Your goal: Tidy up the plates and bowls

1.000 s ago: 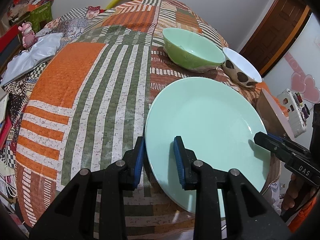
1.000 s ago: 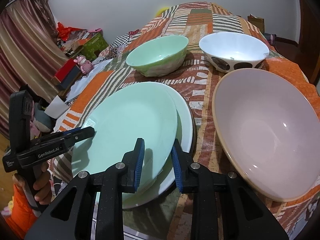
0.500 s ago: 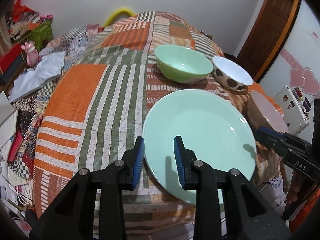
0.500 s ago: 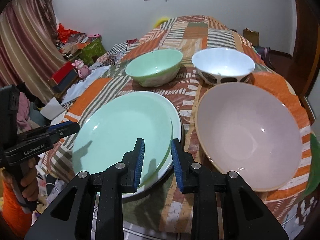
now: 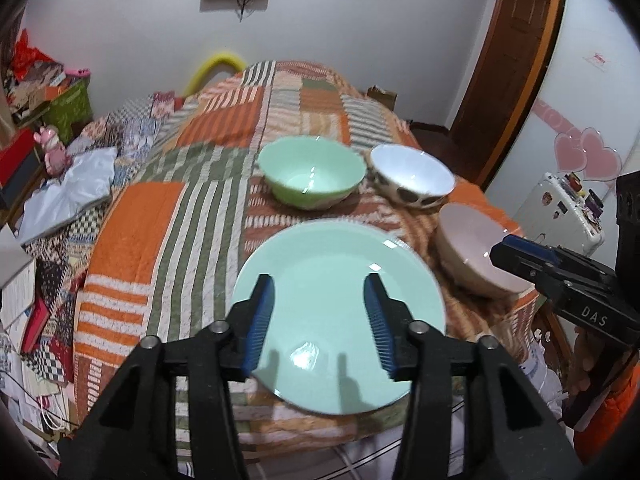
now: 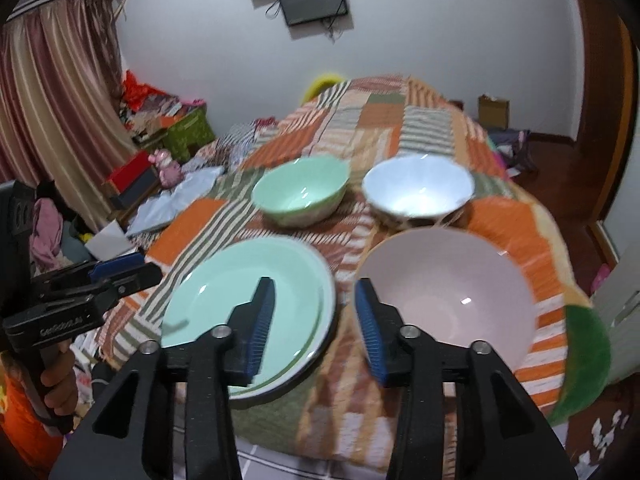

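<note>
Left gripper (image 5: 319, 320) above the mint plate (image 5: 340, 312), jaws opening, nothing between them. Right gripper (image 6: 316, 322) likewise opening, empty. Plate sits stacked on a white plate (image 6: 320, 344) at the surface's (image 5: 160, 240) near edge; pink bowl (image 6: 444, 296) beside it; green bowl (image 5: 312, 176) and spotted bowl (image 5: 412, 178) behind.

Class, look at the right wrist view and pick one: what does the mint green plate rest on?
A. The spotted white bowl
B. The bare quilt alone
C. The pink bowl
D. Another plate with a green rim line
D: under the mint green plate a second plate with a green rim line shows along its right and lower edge, while the pink bowl sits apart to the right.
</note>
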`<action>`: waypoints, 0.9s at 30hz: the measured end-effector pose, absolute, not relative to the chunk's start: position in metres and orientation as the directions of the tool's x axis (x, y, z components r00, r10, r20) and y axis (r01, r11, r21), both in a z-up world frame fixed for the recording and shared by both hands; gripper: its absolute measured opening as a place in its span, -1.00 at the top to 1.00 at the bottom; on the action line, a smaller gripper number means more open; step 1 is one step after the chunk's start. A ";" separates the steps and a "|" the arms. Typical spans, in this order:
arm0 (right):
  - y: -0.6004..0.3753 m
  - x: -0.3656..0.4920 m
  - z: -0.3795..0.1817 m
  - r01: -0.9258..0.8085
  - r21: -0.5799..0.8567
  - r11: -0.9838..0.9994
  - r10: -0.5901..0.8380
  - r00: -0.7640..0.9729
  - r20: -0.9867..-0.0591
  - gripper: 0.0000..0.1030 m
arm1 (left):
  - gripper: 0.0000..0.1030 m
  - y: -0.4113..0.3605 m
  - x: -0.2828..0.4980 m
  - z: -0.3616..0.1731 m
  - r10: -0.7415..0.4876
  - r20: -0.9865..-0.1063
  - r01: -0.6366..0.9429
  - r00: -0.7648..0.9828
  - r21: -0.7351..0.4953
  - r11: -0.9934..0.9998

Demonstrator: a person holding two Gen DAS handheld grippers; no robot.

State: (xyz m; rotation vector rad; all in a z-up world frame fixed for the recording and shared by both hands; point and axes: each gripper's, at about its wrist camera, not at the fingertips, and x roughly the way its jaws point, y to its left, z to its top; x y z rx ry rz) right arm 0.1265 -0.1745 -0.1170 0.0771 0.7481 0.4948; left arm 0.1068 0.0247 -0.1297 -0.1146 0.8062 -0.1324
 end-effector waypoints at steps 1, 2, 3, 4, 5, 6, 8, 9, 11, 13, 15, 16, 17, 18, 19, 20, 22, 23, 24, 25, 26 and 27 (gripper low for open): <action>-0.180 0.128 -0.115 -0.394 0.238 0.888 0.450 0.636 -0.627 0.12 | -0.02 0.021 0.108 -0.127 -0.160 -0.705 0.078 0.690 -0.147 0.986; -0.183 0.129 -0.113 -0.387 0.236 0.891 0.445 0.643 -0.623 0.10 | -0.10 0.017 0.108 -0.124 -0.160 -0.700 0.082 0.697 -0.144 0.986; -0.188 0.130 -0.112 -0.378 0.234 0.896 0.437 0.652 -0.619 0.04 | -0.14 0.013 0.109 -0.121 -0.162 -0.694 0.087 0.702 -0.142 0.986; -0.196 0.132 -0.111 -0.362 0.232 0.903 0.424 0.663 -0.616 -0.02 | -0.20 0.010 0.111 -0.119 -0.165 -0.691 0.091 0.704 -0.142 0.986; -0.201 0.133 -0.110 -0.350 0.229 0.909 0.413 0.672 -0.614 -0.04 | -0.26 0.004 0.113 -0.117 -0.168 -0.687 0.098 0.707 -0.140 0.985; -0.204 0.134 -0.109 -0.340 0.226 0.913 0.405 0.678 -0.613 -0.09 | -0.28 0.000 0.115 -0.116 -0.168 -0.685 0.101 0.709 -0.137 0.985; -0.214 0.136 -0.110 -0.315 0.218 0.924 0.381 0.691 -0.614 -0.14 | -0.38 -0.011 0.120 -0.114 -0.166 -0.680 0.111 0.714 -0.124 0.986; -0.220 0.138 -0.110 -0.304 0.215 0.928 0.371 0.696 -0.616 -0.15 | -0.38 -0.015 0.122 -0.114 -0.166 -0.679 0.115 0.715 -0.120 0.986; -0.231 0.140 -0.112 -0.282 0.208 0.937 0.349 0.703 -0.620 -0.17 | -0.38 -0.026 0.129 -0.115 -0.175 -0.685 0.132 0.707 -0.115 0.985; -0.242 0.144 -0.116 -0.258 0.201 0.945 0.326 0.706 -0.629 -0.17 | -0.38 -0.034 0.134 -0.116 -0.190 -0.692 0.147 0.696 -0.121 0.982; -0.252 0.146 -0.118 -0.239 0.198 0.951 0.310 0.706 -0.637 -0.17 | -0.38 -0.045 0.142 -0.120 -0.206 -0.702 0.164 0.681 -0.128 0.978; -0.256 0.148 -0.120 -0.230 0.198 0.953 0.303 0.704 -0.642 -0.17 | -0.38 -0.049 0.145 -0.121 -0.211 -0.706 0.171 0.676 -0.129 0.977; -0.259 0.148 -0.122 -0.225 0.199 0.954 0.300 0.703 -0.645 -0.17 | -0.38 -0.055 0.148 -0.123 -0.217 -0.711 0.178 0.669 -0.129 0.975; -0.262 0.149 -0.124 -0.218 0.200 0.955 0.296 0.701 -0.649 -0.17 | -0.38 -0.061 0.152 -0.126 -0.223 -0.717 0.187 0.661 -0.130 0.974; -0.266 0.150 -0.128 -0.210 0.202 0.957 0.291 0.696 -0.656 -0.17 | -0.38 -0.066 0.156 -0.128 -0.227 -0.723 0.193 0.653 -0.132 0.972; -0.268 0.152 -0.130 -0.206 0.204 0.957 0.290 0.692 -0.661 -0.17 | -0.38 -0.073 0.160 -0.131 -0.237 -0.731 0.205 0.640 -0.134 0.969; -0.272 0.154 -0.136 -0.200 0.210 0.957 0.290 0.682 -0.671 -0.17 | -0.38 -0.083 0.165 -0.136 -0.249 -0.741 0.224 0.624 -0.136 0.965; -0.274 0.156 -0.139 -0.199 0.215 0.956 0.293 0.675 -0.677 -0.17 | -0.38 -0.090 0.169 -0.140 -0.256 -0.749 0.238 0.611 -0.134 0.962; -0.276 0.157 -0.143 -0.198 0.219 0.956 0.294 0.668 -0.683 -0.17 | -0.38 -0.094 0.172 -0.142 -0.259 -0.753 0.245 0.605 -0.134 0.960; -0.276 0.158 -0.146 -0.196 0.223 0.955 0.296 0.661 -0.689 -0.17 | -0.38 -0.098 0.174 -0.145 -0.261 -0.757 0.251 0.599 -0.132 0.959; -0.279 0.158 -0.149 -0.197 0.224 0.955 0.298 0.657 -0.692 -0.17 | -0.38 -0.103 0.177 -0.148 -0.262 -0.763 0.257 0.591 -0.130 0.958; -0.280 0.159 -0.151 -0.199 0.225 0.954 0.300 0.651 -0.698 -0.17 | -0.38 -0.107 0.180 -0.152 -0.264 -0.768 0.263 0.583 -0.129 0.956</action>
